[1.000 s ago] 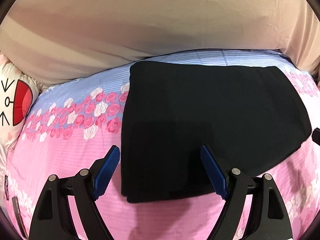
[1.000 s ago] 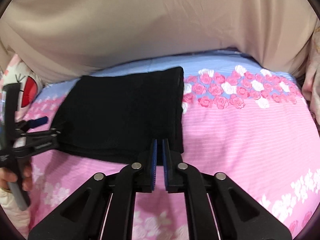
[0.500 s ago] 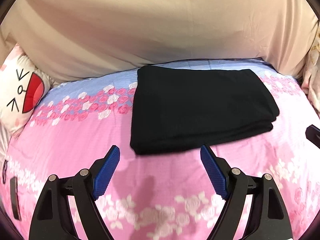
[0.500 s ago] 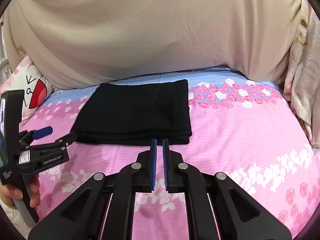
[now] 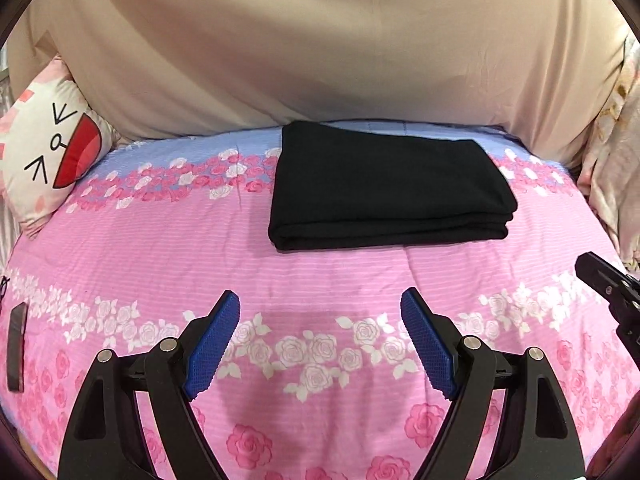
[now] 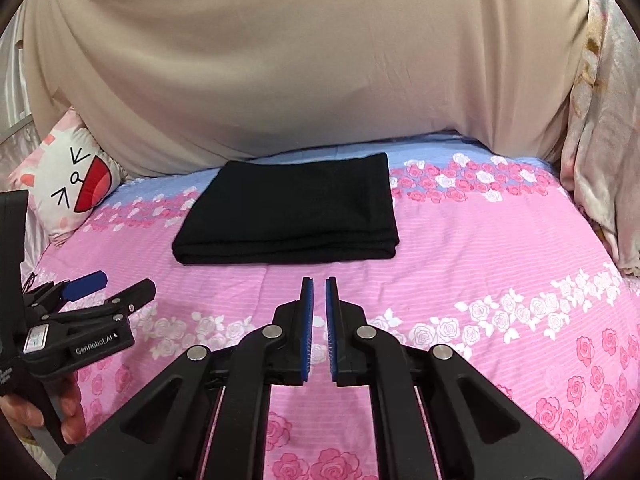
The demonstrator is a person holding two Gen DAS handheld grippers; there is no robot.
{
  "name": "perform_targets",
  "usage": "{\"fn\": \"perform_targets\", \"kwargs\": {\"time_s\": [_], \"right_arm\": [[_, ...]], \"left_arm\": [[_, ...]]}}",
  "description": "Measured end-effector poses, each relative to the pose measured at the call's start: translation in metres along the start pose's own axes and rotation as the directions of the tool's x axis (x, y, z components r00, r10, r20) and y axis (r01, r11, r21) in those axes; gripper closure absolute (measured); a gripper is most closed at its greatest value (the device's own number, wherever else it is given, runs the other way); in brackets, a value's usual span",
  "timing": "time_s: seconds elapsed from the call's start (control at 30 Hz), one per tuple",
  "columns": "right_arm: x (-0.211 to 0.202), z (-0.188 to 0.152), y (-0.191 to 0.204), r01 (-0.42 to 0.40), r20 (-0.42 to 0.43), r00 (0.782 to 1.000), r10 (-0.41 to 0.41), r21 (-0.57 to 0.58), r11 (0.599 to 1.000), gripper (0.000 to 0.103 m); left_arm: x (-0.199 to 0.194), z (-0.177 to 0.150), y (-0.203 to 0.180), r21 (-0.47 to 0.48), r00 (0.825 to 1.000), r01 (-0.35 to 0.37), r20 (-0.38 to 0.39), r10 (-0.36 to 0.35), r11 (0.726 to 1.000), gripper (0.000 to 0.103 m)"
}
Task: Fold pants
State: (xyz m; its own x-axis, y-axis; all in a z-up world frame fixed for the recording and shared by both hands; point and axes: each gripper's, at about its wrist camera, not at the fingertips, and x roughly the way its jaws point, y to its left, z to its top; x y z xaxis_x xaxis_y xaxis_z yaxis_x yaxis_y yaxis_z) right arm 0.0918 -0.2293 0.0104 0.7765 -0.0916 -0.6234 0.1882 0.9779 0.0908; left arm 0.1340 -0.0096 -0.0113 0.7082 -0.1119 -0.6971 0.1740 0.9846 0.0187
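Pants (image 5: pixel 388 192) lie folded; left gripper (image 5: pixel 320 344) spread, right gripper (image 6: pixel 319 320) fingers just parting, both empty.

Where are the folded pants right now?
The pants lie folded toward the far side of the bed, clear of both grippers. In the right wrist view they sit left of centre, right of the cartoon pillow.

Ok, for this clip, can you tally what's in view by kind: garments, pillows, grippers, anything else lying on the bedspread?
Folded black pants: 1
Cartoon-face pillow: 1
Grippers: 2, left gripper with jaws wide apart and right gripper with jaws a narrow gap apart, having just been opening, nothing between them
Small dark object at the bedspread's left edge, too unclear to name: 1
Total: 5
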Motion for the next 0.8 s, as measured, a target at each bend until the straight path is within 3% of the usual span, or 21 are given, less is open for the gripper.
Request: {"fn": "perform_targets", "kwargs": {"time_s": [0.03, 0.1, 0.2, 0.3, 0.4, 0.8], "right_arm": [[-0.002, 0.001, 0.001, 0.002, 0.008, 1.000, -0.002, -0.002, 1.000, 0.086], [-0.006, 0.004, 0.004, 0.008, 0.027, 1.000, -0.007, -0.011, 1.000, 0.061], [-0.012, 0.008, 0.008, 0.019, 0.056, 0.998, -0.017, -0.024, 1.000, 0.052], [-0.017, 0.011, 0.011, 0.026, 0.080, 0.996, -0.023, -0.028, 0.999, 0.031], [-0.022, 0.013, 0.014, 0.044, 0.104, 0.994, -0.040, -0.036, 0.998, 0.019], [-0.018, 0.012, 0.016, 0.039, 0.094, 0.995, -0.036, -0.033, 0.999, 0.015]], "left_arm": [[-0.004, 0.000, -0.001, 0.005, 1.000, -0.006, 0.012, 0.006, 1.000, 0.023], [-0.009, 0.001, -0.001, 0.007, 1.000, -0.016, 0.026, 0.016, 1.000, 0.023], [-0.015, 0.002, -0.001, 0.000, 0.999, -0.026, 0.038, 0.026, 1.000, 0.022], [-0.019, 0.004, 0.001, -0.006, 0.998, -0.044, 0.043, 0.044, 0.999, 0.022], [-0.021, 0.006, 0.002, -0.011, 0.998, -0.042, 0.041, 0.042, 0.999, 0.022], [-0.024, 0.007, -0.004, 0.013, 0.998, -0.042, 0.046, 0.041, 0.999, 0.022]]}}
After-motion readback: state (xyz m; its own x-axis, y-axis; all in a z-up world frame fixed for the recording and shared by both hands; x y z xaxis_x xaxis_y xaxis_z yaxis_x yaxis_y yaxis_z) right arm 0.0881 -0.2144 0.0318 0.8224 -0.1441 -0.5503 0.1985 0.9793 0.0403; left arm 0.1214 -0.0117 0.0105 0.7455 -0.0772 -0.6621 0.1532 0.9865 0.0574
